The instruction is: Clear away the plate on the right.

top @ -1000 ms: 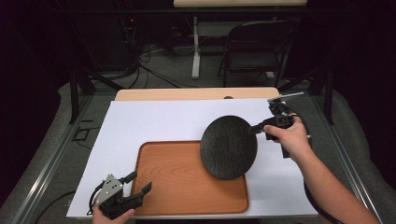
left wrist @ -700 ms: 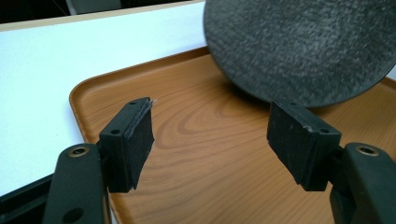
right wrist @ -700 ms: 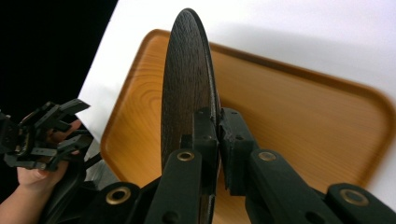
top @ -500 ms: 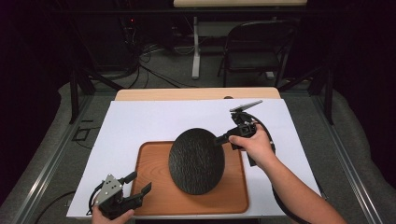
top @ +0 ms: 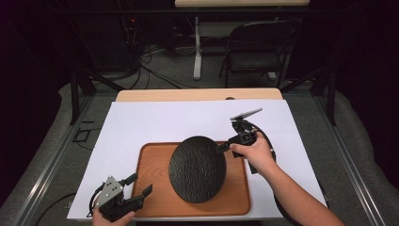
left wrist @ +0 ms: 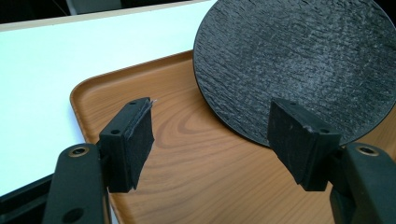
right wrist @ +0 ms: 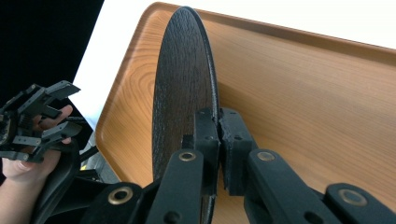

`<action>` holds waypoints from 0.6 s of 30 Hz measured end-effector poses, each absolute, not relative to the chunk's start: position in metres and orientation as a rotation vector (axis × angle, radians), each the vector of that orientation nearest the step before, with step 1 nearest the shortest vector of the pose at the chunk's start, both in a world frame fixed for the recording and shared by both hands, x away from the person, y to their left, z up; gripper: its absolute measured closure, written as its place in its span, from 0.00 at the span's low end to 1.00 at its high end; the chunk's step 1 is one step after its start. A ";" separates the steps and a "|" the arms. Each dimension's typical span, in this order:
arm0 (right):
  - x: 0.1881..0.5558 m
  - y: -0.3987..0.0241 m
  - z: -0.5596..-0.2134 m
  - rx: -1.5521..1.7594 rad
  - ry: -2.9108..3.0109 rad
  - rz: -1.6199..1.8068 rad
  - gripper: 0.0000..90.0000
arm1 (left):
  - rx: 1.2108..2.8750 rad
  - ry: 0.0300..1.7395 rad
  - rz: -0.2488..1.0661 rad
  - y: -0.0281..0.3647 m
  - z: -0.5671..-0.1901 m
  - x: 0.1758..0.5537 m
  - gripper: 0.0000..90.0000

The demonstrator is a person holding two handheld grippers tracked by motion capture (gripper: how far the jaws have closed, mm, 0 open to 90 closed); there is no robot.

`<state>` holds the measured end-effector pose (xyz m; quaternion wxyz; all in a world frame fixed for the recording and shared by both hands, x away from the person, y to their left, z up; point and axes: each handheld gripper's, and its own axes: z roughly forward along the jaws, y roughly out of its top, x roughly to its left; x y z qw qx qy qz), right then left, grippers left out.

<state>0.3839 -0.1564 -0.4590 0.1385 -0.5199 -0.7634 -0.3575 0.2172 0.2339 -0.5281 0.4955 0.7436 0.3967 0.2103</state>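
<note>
A: Right tool (top: 221,148), state?

B: Clamped on the rim of the black plate (top: 197,168). In the right gripper view both pads pinch the plate's edge (right wrist: 184,93), one on each face, no gap.

A: Where is the plate?

B: Over the wooden tray (top: 150,188), covering its middle in the high view. It is held tilted; the right gripper view looks along it nearly edge-on, with the tray (right wrist: 303,102) behind it. Whether its lower rim touches the tray I cannot tell.

A: Plate surface?

B: Dark, rough, slate-like grain. It shows well in the left gripper view (left wrist: 299,60).

A: Left tool (top: 139,186)?

B: Jaws wide, nothing between them. It sits at the tray's near left corner, held low by the person's left hand (top: 110,217). In its own view the pads stand apart above the tray's bare wood (left wrist: 187,140), the plate beyond them.

A: What lies under the tray?

B: A white sheet (top: 155,122) spread over the table (top: 197,94), whose far edge shows past the sheet. The tray lies toward the sheet's near side.
</note>
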 end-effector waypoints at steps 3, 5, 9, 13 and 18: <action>0.381 -0.158 -0.460 -1.499 -2.242 -1.039 0.97 | 1.804 0.961 0.509 0.234 -0.528 0.217 0.35; 0.381 -0.159 -0.461 -1.501 -2.241 -1.039 0.97 | 1.806 0.962 0.510 0.233 -0.528 0.217 0.35; 0.379 -0.162 -0.463 -1.515 -2.220 -1.028 0.97 | 1.804 0.962 0.508 0.234 -0.528 0.217 0.35; 0.378 -0.165 -0.468 -1.523 -2.214 -1.036 0.97 | 1.804 0.964 0.508 0.234 -0.528 0.217 0.35; 0.379 -0.169 -0.475 -1.538 -2.216 -1.029 0.96 | 1.808 0.961 0.510 0.233 -0.528 0.217 0.35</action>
